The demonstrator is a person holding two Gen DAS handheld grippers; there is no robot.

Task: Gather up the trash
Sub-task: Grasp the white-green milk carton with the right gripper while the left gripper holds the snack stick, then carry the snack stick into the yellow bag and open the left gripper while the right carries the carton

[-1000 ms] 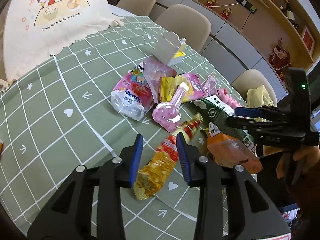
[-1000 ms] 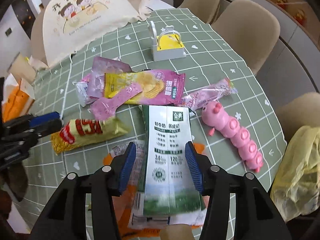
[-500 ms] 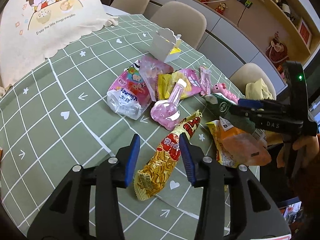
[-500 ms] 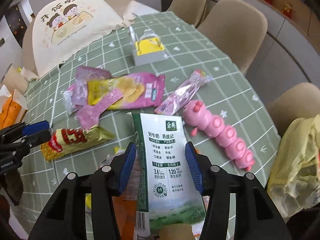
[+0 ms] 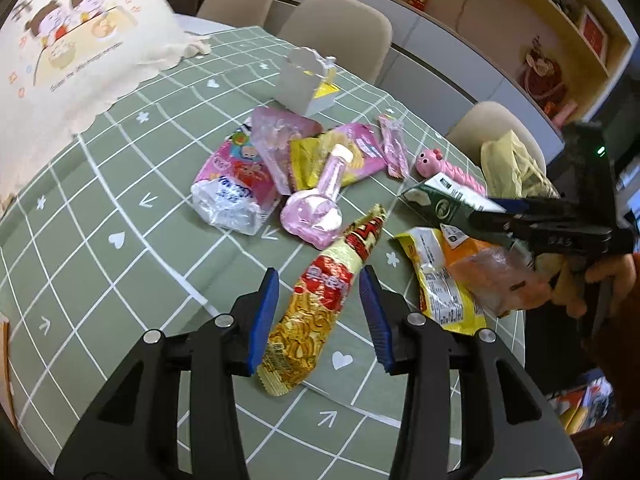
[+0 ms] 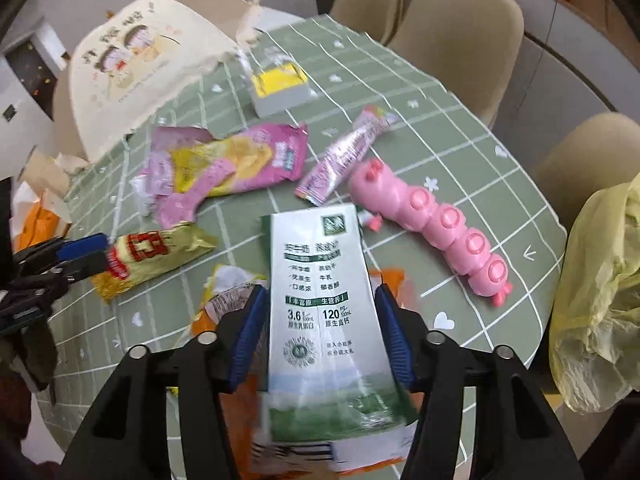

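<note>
My right gripper (image 6: pixel 322 332) is shut on a green-and-white milk carton (image 6: pixel 320 300) and holds it above the table; the carton also shows in the left wrist view (image 5: pixel 444 206). My left gripper (image 5: pixel 316 316) is open, its jaws on either side of a yellow-and-red noodle snack packet (image 5: pixel 320 304) lying on the green checked tablecloth (image 5: pixel 100 208). An orange wrapper (image 5: pixel 472 276) lies under the carton. Pink and yellow wrappers (image 6: pixel 244 160) and a pink bottle (image 5: pixel 320 208) lie in a pile beyond.
A pink caterpillar toy (image 6: pixel 436 224) lies at the right. A yellow plastic bag (image 6: pixel 596 296) hangs off the table's right edge. A white box with yellow inside (image 6: pixel 280 88) and a cream printed cloth (image 5: pixel 68 52) sit farther back. Beige chairs (image 6: pixel 456 20) ring the table.
My right gripper has lifted the milk carton off the table and drawn it back. My left gripper has eased back a little and stays open around the noodle packet.
</note>
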